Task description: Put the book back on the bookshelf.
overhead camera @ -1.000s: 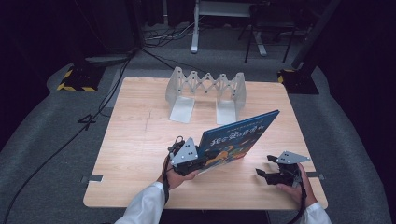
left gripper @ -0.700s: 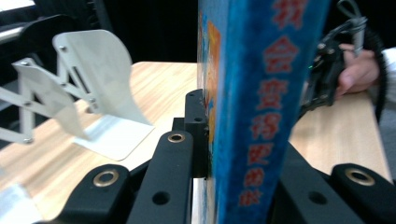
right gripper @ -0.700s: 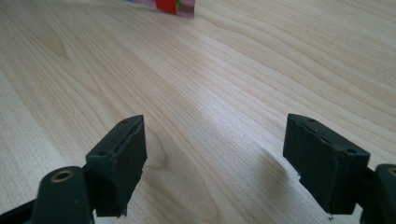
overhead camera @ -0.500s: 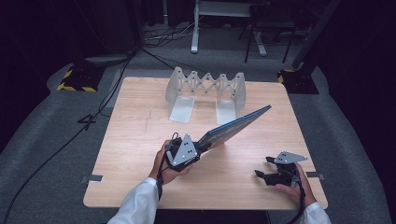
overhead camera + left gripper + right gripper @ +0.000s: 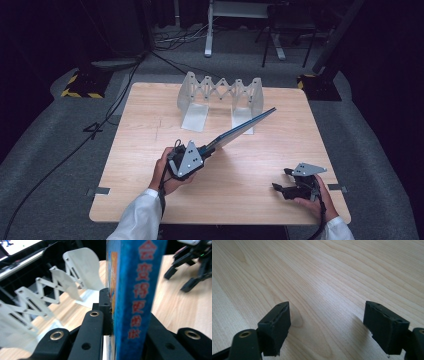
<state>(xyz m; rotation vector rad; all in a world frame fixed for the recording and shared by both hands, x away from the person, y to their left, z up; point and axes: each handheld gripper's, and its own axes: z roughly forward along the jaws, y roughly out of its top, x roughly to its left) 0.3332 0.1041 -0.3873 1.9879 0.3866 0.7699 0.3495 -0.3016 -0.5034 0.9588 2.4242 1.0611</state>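
A thin blue book [image 5: 241,130] with red characters on its spine [image 5: 136,297] is off the table, turned edge-on and slanting up toward the back right. My left gripper [image 5: 207,149] is shut on its near end, and in the left gripper view the black jaws [image 5: 130,322] clamp both covers. The book's far tip hovers near the white accordion rack [image 5: 220,97], which stands at the back of the table. My right gripper [image 5: 280,180] rests at the front right, open, and its pads [image 5: 275,322] stand wide apart over bare wood.
The light wooden table [image 5: 150,125] is bordered by grey floor, with cables and a yellow-black base at the back left. The rack's fins [image 5: 62,282] lie left of the book in the left gripper view, with the right gripper [image 5: 175,277] beyond the book.
The left hand has shifted left and risen a little, rolling the book from cover-up to edge-on. The right gripper has stayed in place.
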